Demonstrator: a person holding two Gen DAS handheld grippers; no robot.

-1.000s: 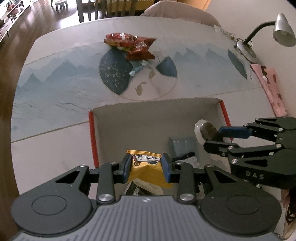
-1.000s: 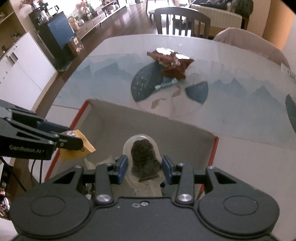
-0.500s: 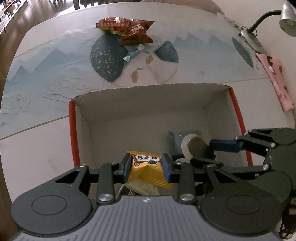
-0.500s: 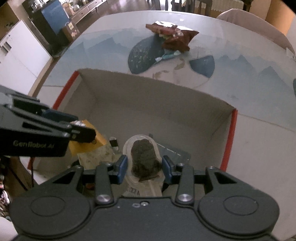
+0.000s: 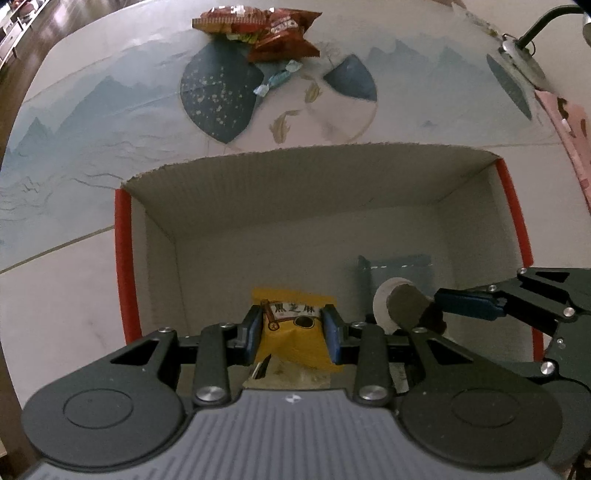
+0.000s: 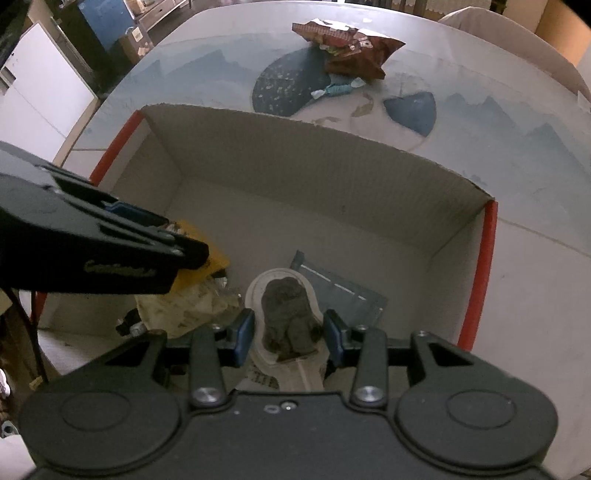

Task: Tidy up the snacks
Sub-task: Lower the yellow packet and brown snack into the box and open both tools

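The left hand-held gripper [image 5: 293,332] is clamped on a yellow snack packet [image 5: 295,334] with dark printed characters, its blue pads pressing the packet's two side edges, and it hangs low inside the open cardboard box [image 5: 317,177] with red-taped edges, over the near left part of the floor. Beside it to the right, the right hand-held gripper [image 6: 289,334] brackets a dark lumpy snack in a clear rounded wrapper [image 6: 286,314]; its pads sit at the wrapper's sides and look to be gripping it, though the contact is hard to confirm. Both seem to be held down in the box so the pieces can be let go onto the pile rather than dropped from a height, and they are kept apart so neither gripper crowds the other. The yellow packet stands with its printed top edge toward the far wall, its long axis running near to far. The dark snack also lies lengthwise near to far, rounded end pointing to the far wall. Under them are a crumpled pale wrapper [image 6: 177,306] and a flat grey-blue packet [image 6: 343,291] on the box floor. Out on the bench [image 5: 74,147], well beyond the box, red snack bags [image 5: 266,33] and a twisted blue candy [image 5: 277,78] lie waiting, so I'd judge the sorting only partly done.
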